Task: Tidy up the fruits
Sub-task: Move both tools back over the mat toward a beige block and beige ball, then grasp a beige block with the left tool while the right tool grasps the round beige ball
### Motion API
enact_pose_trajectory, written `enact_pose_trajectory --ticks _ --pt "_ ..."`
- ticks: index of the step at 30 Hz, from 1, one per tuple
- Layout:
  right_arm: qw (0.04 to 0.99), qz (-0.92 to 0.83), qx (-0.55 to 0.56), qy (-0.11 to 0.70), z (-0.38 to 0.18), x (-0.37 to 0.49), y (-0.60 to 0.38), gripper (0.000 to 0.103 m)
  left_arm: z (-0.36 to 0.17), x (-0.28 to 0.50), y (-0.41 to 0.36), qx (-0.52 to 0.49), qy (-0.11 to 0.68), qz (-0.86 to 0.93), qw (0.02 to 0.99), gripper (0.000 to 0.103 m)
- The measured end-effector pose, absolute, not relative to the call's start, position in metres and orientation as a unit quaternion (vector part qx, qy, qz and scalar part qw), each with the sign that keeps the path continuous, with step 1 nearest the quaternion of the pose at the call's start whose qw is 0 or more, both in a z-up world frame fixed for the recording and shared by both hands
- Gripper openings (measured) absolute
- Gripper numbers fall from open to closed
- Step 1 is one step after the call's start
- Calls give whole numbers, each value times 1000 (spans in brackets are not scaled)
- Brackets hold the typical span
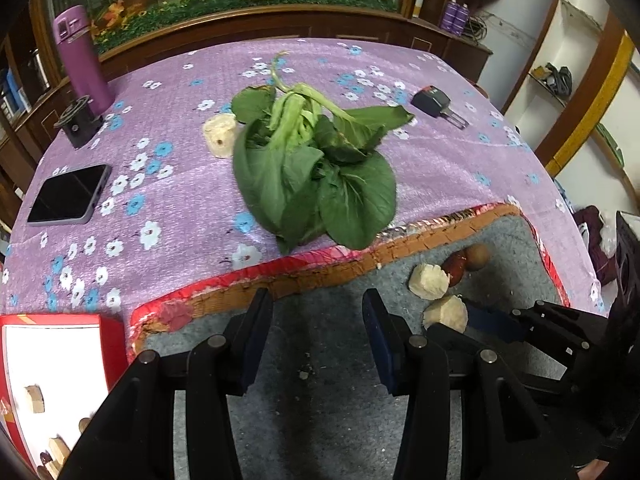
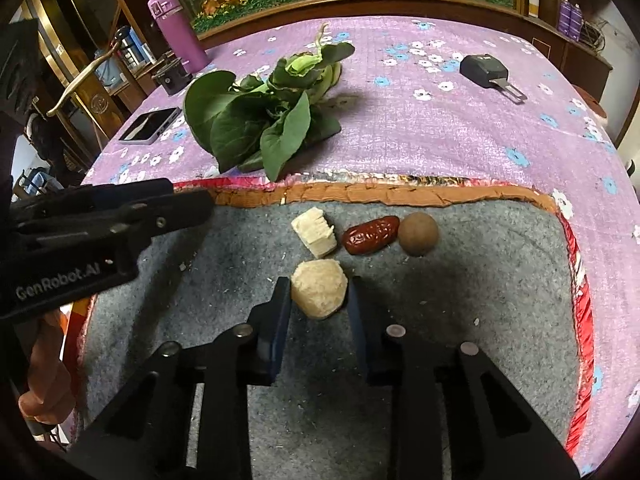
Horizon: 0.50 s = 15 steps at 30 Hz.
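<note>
— Up close, what do we have at the right gripper point(image 2: 319, 298)?

— Our two fingers bracket a pale rounded chunk point(image 2: 319, 294) on the grey felt mat point(image 2: 460, 300). The left pad looks to touch it; on the right side we cannot tell whether there is contact, so whether it is gripped is unclear. Just beyond lie a white fibrous block point(image 2: 314, 231), a red date point(image 2: 372, 235) and a round brown fruit point(image 2: 418, 233), side by side and near the mat's cracked orange edge point(image 2: 380, 196).

— And the left gripper point(image 1: 318, 314)?

— We see it spread wide with nothing between the fingers, over bare felt just short of that orange border. In the right view it reaches in from the left side, well apart from the fruit row.

— What lies past the edge?

— On the purple floral cloth point(image 1: 440, 168), a bunch of leafy greens point(image 1: 312, 168) lies close to the border, with a cut pale cylinder point(image 1: 219, 136) beside it. A phone point(image 1: 70, 195), a purple bottle point(image 1: 80, 58) and a black clip-like device point(image 1: 438, 106) sit well apart toward the cloth's edges. A red-rimmed white box point(image 1: 52, 356) holding small pieces stands at the left gripper's near left.
</note>
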State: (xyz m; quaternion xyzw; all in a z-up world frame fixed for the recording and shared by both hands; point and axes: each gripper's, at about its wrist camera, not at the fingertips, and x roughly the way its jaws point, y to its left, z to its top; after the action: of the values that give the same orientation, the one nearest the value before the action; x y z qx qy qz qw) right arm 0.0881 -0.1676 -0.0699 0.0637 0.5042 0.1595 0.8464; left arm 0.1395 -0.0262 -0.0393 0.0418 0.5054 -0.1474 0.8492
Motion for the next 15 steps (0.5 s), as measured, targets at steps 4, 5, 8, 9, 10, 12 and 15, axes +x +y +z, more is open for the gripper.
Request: enact_pose_trajectory --ticks 4,5,8,9,10,12,15 --pt "846 158 75 504 -68 85 -172 30 -41 138 -33 45 506 -163 846 47" --pt "846 158 75 504 -67 83 -173 30 -41 138 -36 45 506 -169 845 47" --pt "849 150 81 501 -62 74 -183 30 -42 137 -47 51 506 -181 842 47" --pt "850 143 87 499 -60 70 -190 30 -43 137 -52 53 505 -186 841 47" --pt "851 139 91 499 -60 68 -195 30 -44 137 -58 58 505 -187 840 47" --pt "851 130 102 498 -59 62 -208 30 -46 139 -69 65 506 -190 839 47" --pt "851 119 121 498 -59 57 -226 30 -49 139 -80 69 506 -201 836 47"
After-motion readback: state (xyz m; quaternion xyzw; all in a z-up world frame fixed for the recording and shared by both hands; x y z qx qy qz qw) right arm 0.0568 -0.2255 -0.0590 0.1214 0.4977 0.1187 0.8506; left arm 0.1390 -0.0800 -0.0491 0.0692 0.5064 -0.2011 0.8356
